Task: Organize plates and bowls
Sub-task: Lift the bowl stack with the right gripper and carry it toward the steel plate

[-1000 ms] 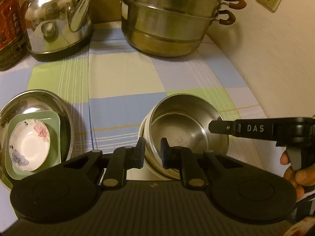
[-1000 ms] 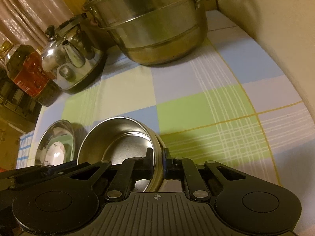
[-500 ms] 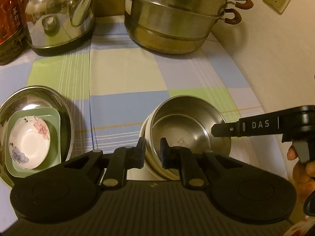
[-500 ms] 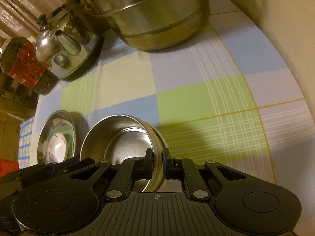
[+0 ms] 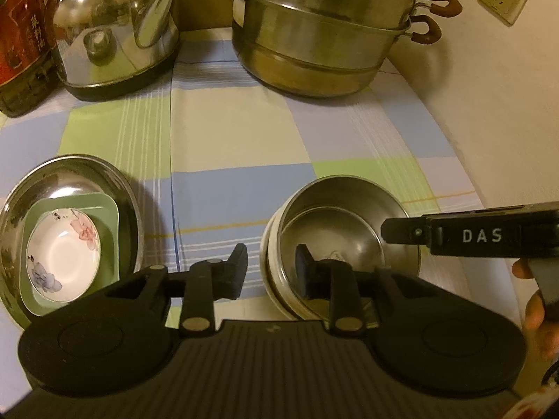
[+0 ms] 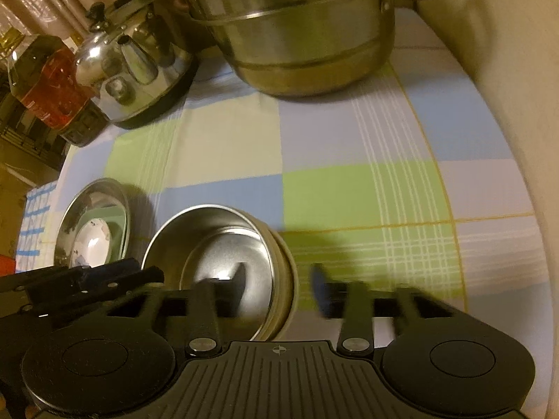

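Left gripper (image 5: 269,269) spread astride steel bowl (image 5: 346,230) rim, right gripper (image 6: 279,281) spread, marked "DAS"

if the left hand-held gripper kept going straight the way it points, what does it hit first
Most likely the near rim of the steel bowl: the open left hand-held gripper already straddles it, one finger inside and one outside. Beyond lies checked tablecloth, then the steamer pot, though depth is unclear.
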{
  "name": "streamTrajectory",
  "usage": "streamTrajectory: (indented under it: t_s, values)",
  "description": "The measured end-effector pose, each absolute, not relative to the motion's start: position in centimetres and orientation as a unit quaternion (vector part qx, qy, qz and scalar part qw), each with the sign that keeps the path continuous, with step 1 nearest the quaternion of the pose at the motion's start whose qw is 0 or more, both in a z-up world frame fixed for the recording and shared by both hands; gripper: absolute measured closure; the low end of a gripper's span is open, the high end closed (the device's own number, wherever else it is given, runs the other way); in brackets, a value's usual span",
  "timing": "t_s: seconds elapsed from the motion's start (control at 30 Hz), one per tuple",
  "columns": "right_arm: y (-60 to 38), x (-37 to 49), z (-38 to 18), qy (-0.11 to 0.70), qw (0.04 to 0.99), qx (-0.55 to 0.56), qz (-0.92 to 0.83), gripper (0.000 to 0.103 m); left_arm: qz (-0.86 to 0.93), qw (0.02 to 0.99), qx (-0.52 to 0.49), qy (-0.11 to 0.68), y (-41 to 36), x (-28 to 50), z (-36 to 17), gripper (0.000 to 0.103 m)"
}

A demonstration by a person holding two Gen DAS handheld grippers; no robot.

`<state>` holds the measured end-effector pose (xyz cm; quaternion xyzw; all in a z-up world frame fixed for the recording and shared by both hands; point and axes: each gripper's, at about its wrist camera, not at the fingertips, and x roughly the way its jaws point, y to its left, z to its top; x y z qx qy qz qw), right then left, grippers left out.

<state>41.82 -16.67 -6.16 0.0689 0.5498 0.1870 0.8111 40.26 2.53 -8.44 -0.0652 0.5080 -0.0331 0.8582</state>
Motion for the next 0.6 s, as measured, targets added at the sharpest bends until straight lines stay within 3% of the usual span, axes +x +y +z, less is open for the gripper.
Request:
streamTrajectory:
  t_s: [0.33, 0.6]
  values:
    - [-16.2, 42.3, -8.8, 0.56, 0.806, 0.069, 0.179, 0.056, -0.029, 0.847, -0.069, 0.526, 2.4, 41.6, -9.7, 0.077]
    - [-16.1, 42.2, -9.3, 0.563, 0.804, 0.073, 0.18, 0.08, -0.032, 0.845, -0.067, 0.53, 2.2, 41.8, -10.2, 0.08]
